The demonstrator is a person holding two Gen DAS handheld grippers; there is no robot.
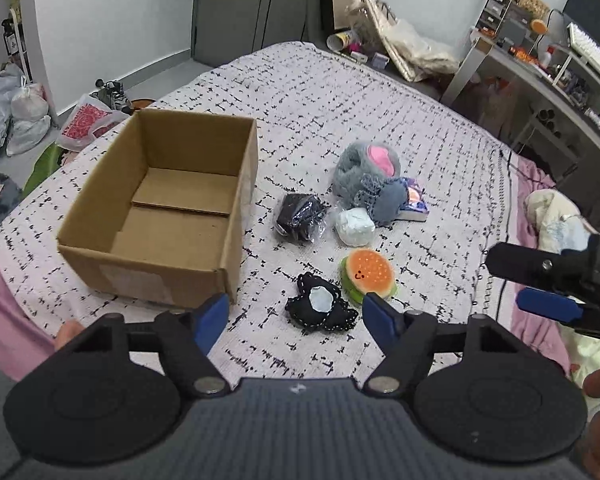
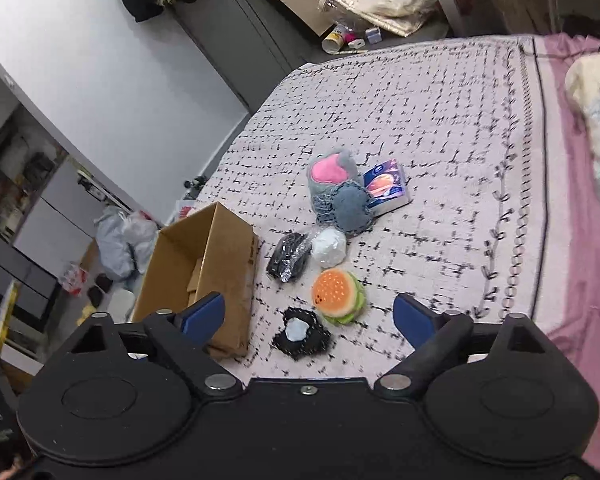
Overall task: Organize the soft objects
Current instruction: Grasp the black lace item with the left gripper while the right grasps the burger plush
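Risk of collision: left gripper and right gripper, both wide and empty, converge on patch beside burger.

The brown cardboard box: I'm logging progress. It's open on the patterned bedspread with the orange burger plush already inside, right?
Not quite. The brown cardboard box is open but empty; the orange burger plush lies outside it on the patterned bedspread, as the left wrist view shows.

Both my wrist cams look steeply down over the bed, from fairly near. Left faces cardboard box; right sits further right. Both share box and burger plush.
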